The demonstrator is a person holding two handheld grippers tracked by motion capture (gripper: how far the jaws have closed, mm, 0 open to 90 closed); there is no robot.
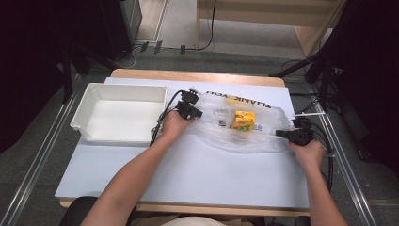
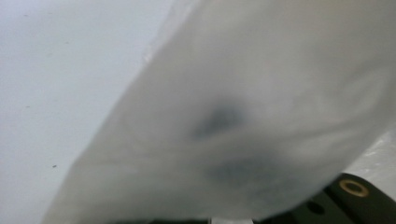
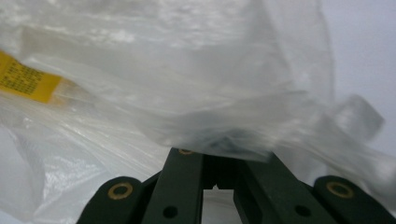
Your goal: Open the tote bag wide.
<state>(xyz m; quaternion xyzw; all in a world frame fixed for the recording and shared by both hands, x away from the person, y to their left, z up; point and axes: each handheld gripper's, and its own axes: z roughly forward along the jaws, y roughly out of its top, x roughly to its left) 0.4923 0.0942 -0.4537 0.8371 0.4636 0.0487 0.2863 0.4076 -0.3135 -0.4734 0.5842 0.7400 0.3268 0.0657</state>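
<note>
Nearest the person, the right claw (image 1: 283, 134) is seen at the right-hand end of a thin, clear, crinkled plastic bag (image 1: 244, 136); in the right gripper view its jaws converge with only a narrow gap at their bases, and the tips are buried in a gathered fold of film (image 3: 224, 135), so they are judged to be clamped on the bag. A small yellow box with green print (image 1: 244, 120) lies inside the bag, between the two claws and a little beyond the right one. Farther off, the left claw (image 1: 199, 113) meets the bag's left edge; in the left gripper view blurred film (image 2: 243, 121) is draped across the lens, and whether those jaws are together or apart cannot be told. Beyond the left claw's outer side an empty white rectangular plastic tray (image 1: 89, 113) rests on the pale blue table mat (image 1: 197, 174).

The step in hand is judged to be the holding of the bag by both ends. The next move would call for an even lift or spread, so that the box does not slide out.
</note>
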